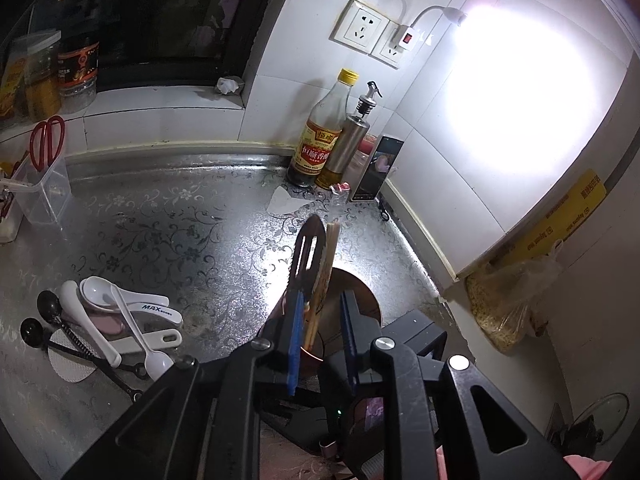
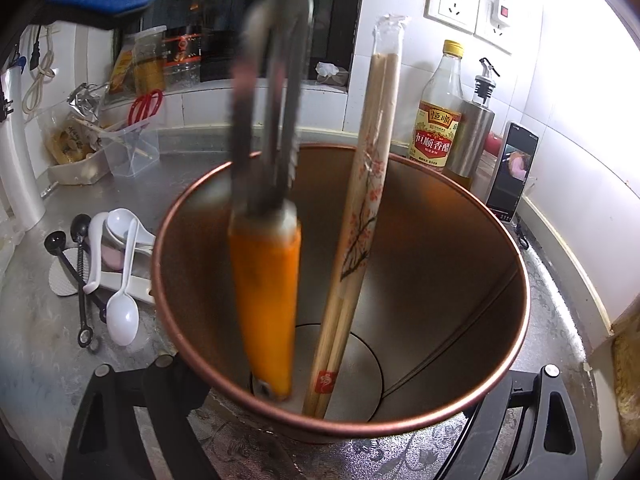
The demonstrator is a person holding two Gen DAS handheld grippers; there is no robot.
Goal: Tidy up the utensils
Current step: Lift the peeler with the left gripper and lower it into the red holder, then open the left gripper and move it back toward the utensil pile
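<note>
Two utensils are already standing in the can (image 2: 460,272): the tongs (image 2: 266,216), orange handle down, and the wrapped chopsticks (image 2: 356,216) leaning beside them. The right gripper (image 2: 328,420) is clamping the can's near rim between widely set fingers and steadying it on the counter (image 1: 168,224). The left gripper (image 1: 320,340) is hovering over the can with its jaws slightly parted around the tongs; the blue pads do not seem to be pressing, so the tongs are probably resting free, blurred as if wobbling.

To finish this step well, the left gripper should be lifting straight up and clear without snagging the tongs' arms, while the right one is keeping the can from tipping. The spoons (image 1: 128,320) and black scoops (image 1: 52,316), lying in a heap to the left of the can, are waiting their turn; each wants pinching by its handle.

Around all this, the counter is gleaming silver with a floral pattern under harsh lamplight. Bottles (image 1: 320,136) and a phone (image 1: 376,168) are standing in the tiled corner, and scissors (image 1: 46,140) are sitting in a clear box beneath a dark window.
</note>
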